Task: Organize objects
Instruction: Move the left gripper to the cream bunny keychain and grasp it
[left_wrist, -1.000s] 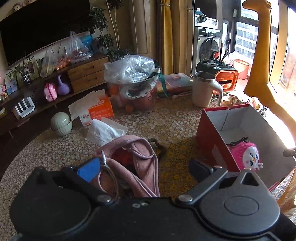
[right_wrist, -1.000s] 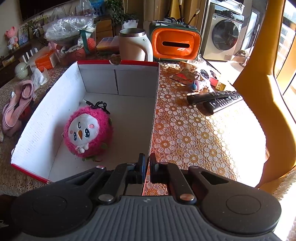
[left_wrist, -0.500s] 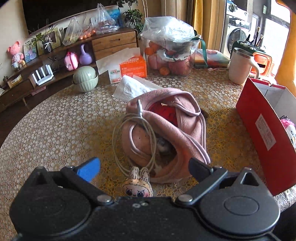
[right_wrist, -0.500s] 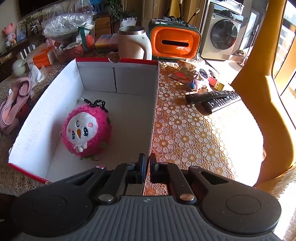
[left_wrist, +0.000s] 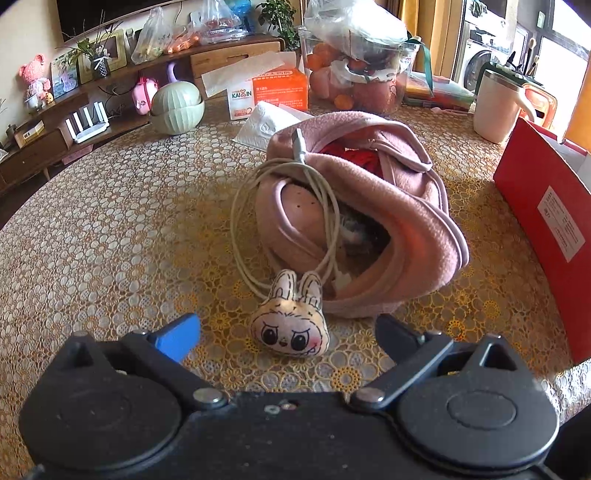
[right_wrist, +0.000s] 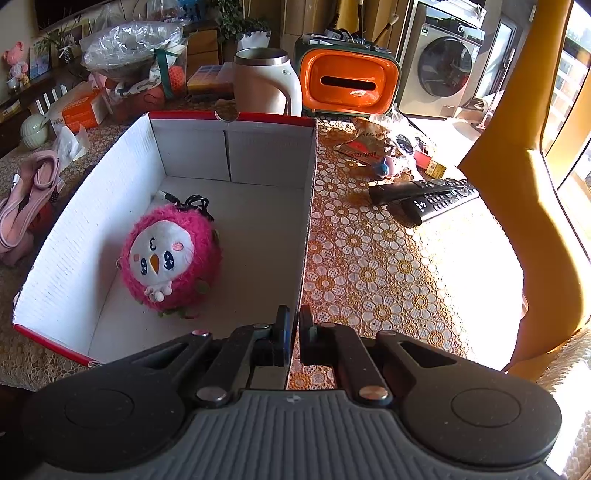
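Sunlight falls across the lace-covered counter (left_wrist: 110, 229), where the left gripper (left_wrist: 288, 332) hovers low with its jaws spread wide and empty, one on each side of a small bunny-face plush (left_wrist: 289, 325) that lies flat just in front of them. That straddling stance suggests the plush is the next thing to be picked up, though nothing is gripped yet. Just behind the plush, a white charging cable (left_wrist: 284, 221) loops out of a pink fleece bag (left_wrist: 369, 206) and curls close to the plush's ears, so a careless close could snag the cord as well. The right gripper (right_wrist: 293, 325) has its jaws nearly shut on the near end of the right wall of the red-and-white box (right_wrist: 310, 192), apparently pinching the thin cardboard to steady the box as a drop-off spot. Inside the box, a fuzzy pink bird plush (right_wrist: 170, 258) already sits toward the left wall with a black cord (right_wrist: 195, 203) beside it. Two remotes (right_wrist: 424, 195) lie beyond the box toward the counter's right edge, not yet sorted.
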